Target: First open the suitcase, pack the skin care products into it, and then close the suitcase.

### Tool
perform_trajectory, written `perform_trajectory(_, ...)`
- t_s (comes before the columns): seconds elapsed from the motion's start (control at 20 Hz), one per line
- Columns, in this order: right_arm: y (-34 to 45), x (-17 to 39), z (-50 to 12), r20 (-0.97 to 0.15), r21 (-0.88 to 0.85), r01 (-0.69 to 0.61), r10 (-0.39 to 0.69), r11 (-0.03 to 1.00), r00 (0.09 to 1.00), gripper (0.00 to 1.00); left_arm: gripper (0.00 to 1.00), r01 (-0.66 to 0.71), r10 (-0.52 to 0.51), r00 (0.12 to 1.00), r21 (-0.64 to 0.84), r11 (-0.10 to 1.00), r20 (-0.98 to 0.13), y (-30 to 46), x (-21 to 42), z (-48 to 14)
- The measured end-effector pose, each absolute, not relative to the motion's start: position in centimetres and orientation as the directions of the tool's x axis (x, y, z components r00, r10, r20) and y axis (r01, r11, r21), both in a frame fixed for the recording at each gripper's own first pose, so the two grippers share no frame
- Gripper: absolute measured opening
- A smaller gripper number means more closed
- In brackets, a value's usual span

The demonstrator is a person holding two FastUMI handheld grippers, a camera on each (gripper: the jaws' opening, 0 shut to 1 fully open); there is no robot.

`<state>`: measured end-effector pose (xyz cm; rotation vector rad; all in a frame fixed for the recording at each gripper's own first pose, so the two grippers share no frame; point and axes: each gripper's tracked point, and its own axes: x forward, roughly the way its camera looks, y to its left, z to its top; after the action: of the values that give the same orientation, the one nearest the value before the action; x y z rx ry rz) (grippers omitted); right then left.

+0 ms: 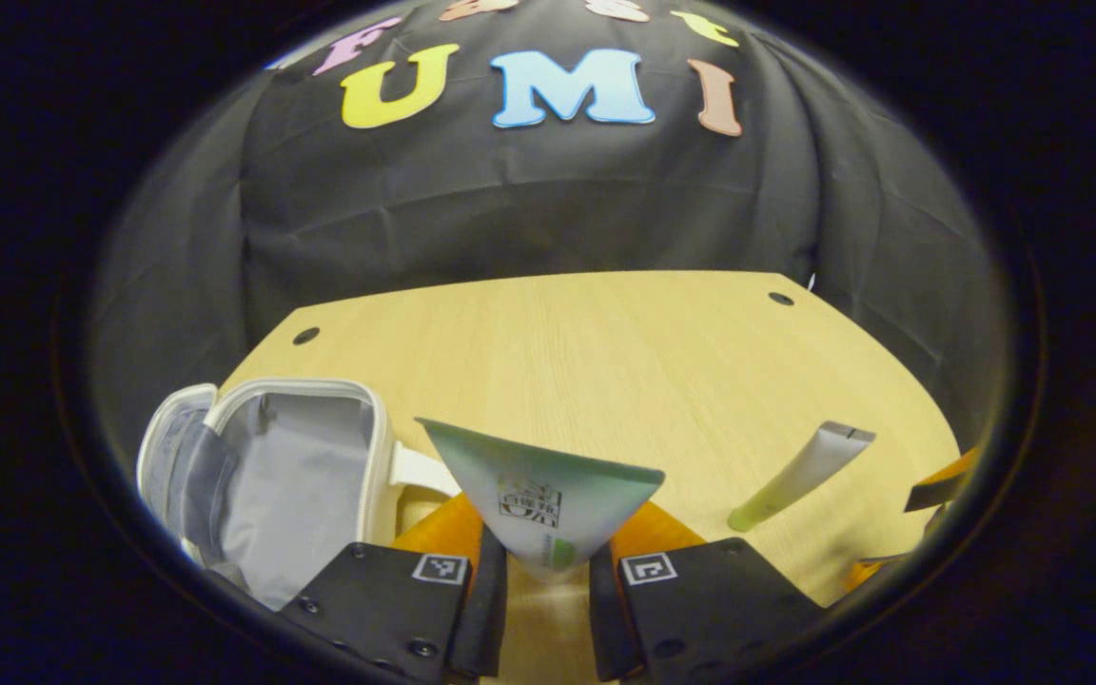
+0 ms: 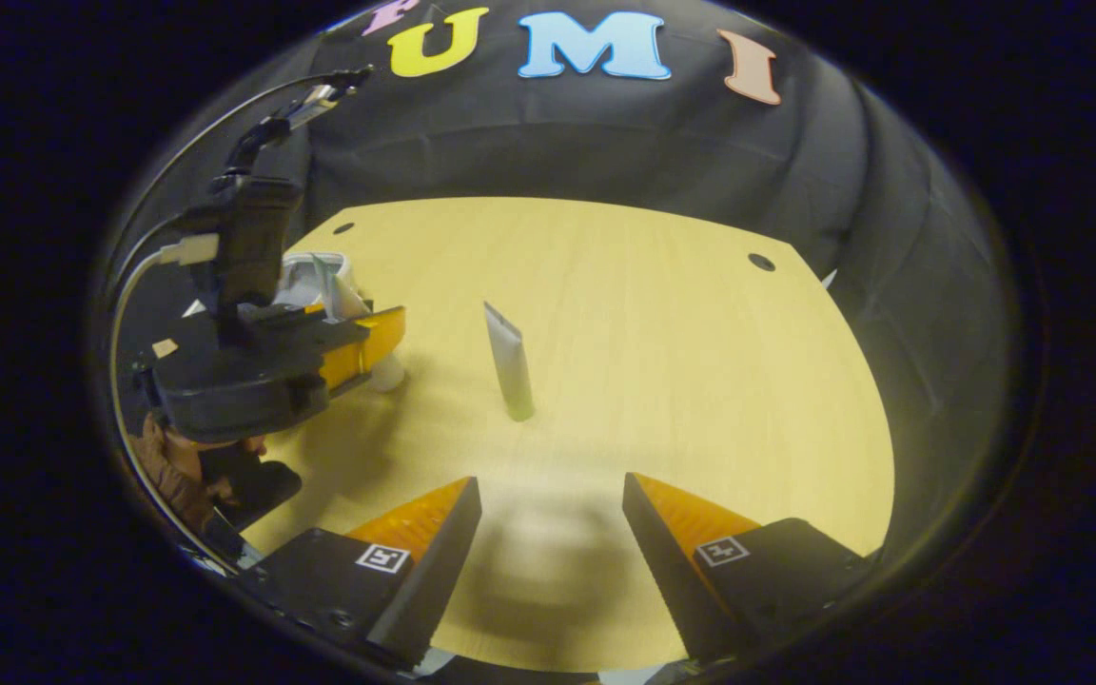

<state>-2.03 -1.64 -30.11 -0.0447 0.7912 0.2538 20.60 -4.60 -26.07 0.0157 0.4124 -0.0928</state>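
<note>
Table (image 1: pixel 605 342) | suitcase (image 1: pixel 301 476) 1 | tubes 2: left jaws grasp tube (image 1: pixel 548 504); right jaws released

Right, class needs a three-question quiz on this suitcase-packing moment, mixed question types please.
1. True or false: the small white suitcase is open.
2. What does the left gripper hold?
A) a green-and-white tube
B) a sponge
C) nothing
3. Fill in: the right gripper is ____, and the slim tube lies on the wooden table ahead of it.

Key: 1 true; 2 A; 3 open.
</note>
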Motion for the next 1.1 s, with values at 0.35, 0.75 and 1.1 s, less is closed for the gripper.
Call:
perform_trajectory(0.35, 1.4, 4.7, -32.3, -0.654, 0.155, -0.184, 0.240, 0.971, 0.717, 0.89, 0.44, 0.100, -0.090, 0.916, 0.006, 0.995, -0.390, -3.3, 16.8, -20.9)
perform_trajectory(0.75, 3.9, 9.4, -35.5, -0.630, 0.211, -0.181, 0.275, 0.961, 0.727, 0.30, 0.44, 0.097, -0.076, 0.897, 0.027, 0.995, -0.436, -2.6, 14.9, -20.7)
perform_trajectory(1.1, 7.4, 6.1, -24.8, -0.523, 0.321, -0.243, 0.385, 0.916, 0.760, 0.21, 0.44, -0.041, 0.026, 0.914, -0.028, 0.999, -0.405, 3.4, 15.0, -16.9)
